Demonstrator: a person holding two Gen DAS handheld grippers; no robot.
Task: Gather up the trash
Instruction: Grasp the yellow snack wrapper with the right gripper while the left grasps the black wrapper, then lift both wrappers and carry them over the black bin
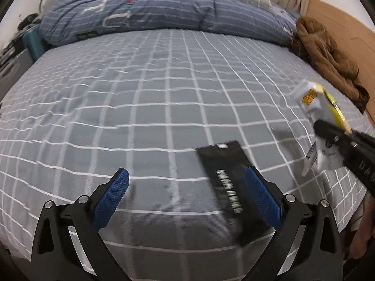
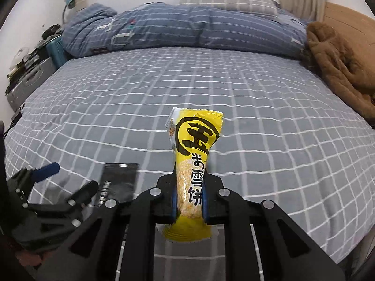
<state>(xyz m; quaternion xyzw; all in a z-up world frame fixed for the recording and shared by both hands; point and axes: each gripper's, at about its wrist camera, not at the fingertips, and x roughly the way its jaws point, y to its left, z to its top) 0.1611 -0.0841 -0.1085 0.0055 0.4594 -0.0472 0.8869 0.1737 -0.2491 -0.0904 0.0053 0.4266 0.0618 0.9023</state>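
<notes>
My right gripper (image 2: 188, 192) is shut on a yellow snack wrapper (image 2: 194, 147) and holds it upright above the bed; the wrapper also shows in the left wrist view (image 1: 316, 103) at the right. A black wrapper (image 1: 225, 173) lies flat on the grey checked bed sheet (image 1: 140, 107), just inside my left gripper's right finger. My left gripper (image 1: 187, 182) is open over the sheet, its jaws wide apart. In the right wrist view the black wrapper (image 2: 118, 178) lies at lower left beside the left gripper (image 2: 68, 178).
A rolled blue striped duvet (image 2: 175, 28) lies across the far end of the bed with a grey checked pillow (image 2: 229, 0) behind. A brown coat (image 2: 339, 61) lies along the right edge. A cluttered bedside stand (image 2: 30, 70) is at the left.
</notes>
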